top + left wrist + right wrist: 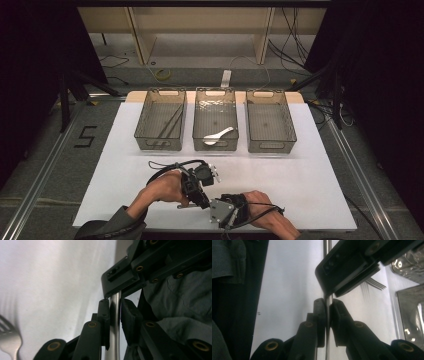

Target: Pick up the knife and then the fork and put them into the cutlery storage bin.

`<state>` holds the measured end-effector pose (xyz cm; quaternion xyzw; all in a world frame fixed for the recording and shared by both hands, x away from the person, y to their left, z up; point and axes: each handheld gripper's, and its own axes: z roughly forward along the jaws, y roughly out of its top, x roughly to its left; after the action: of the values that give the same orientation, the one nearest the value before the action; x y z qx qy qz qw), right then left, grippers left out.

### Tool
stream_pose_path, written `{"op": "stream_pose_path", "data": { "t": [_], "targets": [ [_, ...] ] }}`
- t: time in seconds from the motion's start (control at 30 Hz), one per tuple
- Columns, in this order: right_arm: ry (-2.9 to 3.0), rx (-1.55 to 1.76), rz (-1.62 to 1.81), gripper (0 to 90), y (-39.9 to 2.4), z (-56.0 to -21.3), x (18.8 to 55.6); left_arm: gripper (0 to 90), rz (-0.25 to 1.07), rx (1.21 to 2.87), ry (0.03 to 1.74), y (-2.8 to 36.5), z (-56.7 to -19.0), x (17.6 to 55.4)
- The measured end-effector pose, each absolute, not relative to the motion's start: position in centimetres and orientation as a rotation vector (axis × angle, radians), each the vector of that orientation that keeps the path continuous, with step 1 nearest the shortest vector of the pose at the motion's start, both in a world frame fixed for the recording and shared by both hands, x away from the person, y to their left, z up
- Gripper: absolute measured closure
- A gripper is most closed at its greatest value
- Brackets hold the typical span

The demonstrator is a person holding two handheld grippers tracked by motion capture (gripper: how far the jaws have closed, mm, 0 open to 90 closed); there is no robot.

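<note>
A slim metal utensil handle (pixel 115 322) stands between the jaws of my left gripper (pixel 115 302), whose pads press on both its sides. My right gripper (pixel 327 302) is shut on the same handle (pixel 327 315), seen edge-on just below the left gripper's jaw tip (pixel 347 272). In the high view both grippers meet near the table's front edge: the left gripper (pixel 200 199), the right gripper (pixel 207 204), and a bit of metal handle (pixel 182 206) sticking out to the left. Fork tines (pixel 8 340) (pixel 374 283) show over the white surface; whether they belong to this handle I cannot tell.
Three grey mesh bins stand in a row at the back of the white mat (pixel 310 170). The left bin (pixel 145 120) holds thin dark sticks (pixel 170 125), the middle bin (pixel 200 125) a white spoon (pixel 217 136), the right bin (pixel 287 125) nothing. Both forearms enter from the bottom.
</note>
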<state>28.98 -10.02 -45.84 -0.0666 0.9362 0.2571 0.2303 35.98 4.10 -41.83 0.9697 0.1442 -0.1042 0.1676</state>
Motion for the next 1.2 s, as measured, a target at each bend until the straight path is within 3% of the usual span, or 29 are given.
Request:
{"op": "stream_pose_path", "data": {
  "t": [0.53, 0.93, 1.2],
  "targets": [
    [2.615, 0.003, 0.734, 83.6, -11.7, -45.5, 30.2, 62.7, -0.102, 2.555, 0.561, 8.4, -39.4, 37.2],
    [2.546, 0.302, 0.791, 83.6, -15.7, -44.2, 33.0, 28.8, 0.117, 2.348, 0.744, 12.6, -40.0, 37.9],
    [2.481, 0.451, 0.819, 83.6, -18.5, -42.7, 34.8, 21.7, 0.162, 2.306, 0.810, 14.5, -41.8, 37.5]
  ]
}}
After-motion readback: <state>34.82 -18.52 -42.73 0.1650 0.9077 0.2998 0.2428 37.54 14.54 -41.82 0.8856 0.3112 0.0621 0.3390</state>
